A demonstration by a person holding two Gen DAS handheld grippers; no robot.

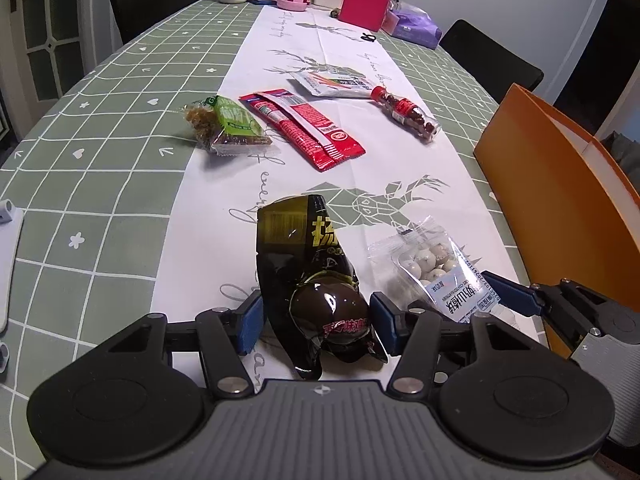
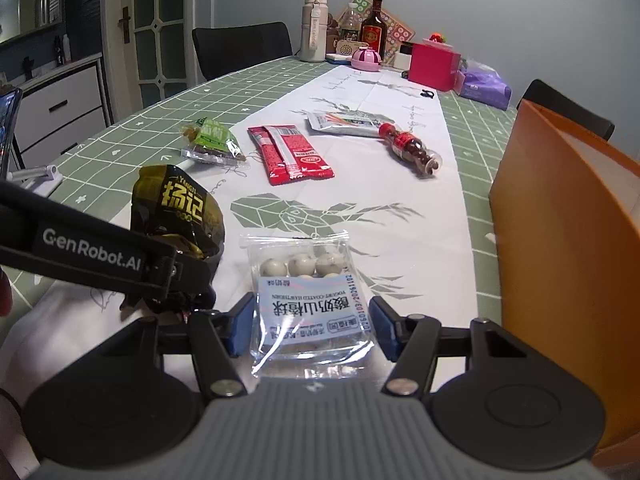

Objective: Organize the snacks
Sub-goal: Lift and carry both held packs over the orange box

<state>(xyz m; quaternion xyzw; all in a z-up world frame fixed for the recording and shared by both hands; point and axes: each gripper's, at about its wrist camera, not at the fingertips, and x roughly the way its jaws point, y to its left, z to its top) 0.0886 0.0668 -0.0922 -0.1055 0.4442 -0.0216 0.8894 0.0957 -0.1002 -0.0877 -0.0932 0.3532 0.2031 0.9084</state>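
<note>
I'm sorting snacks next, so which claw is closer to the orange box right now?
Right. The right claw sits around the clear yogurt-ball packet, beside the orange box. The left claw straddles the dark packet, one packet farther from it.

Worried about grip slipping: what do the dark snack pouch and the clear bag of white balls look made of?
Dark snack pouch: glossy plastic film, probably laminated; it shows sharp glare spots and creases. Clear bag: thin transparent plastic with a paper-like printed label; balls show through. Both look slick.
</note>
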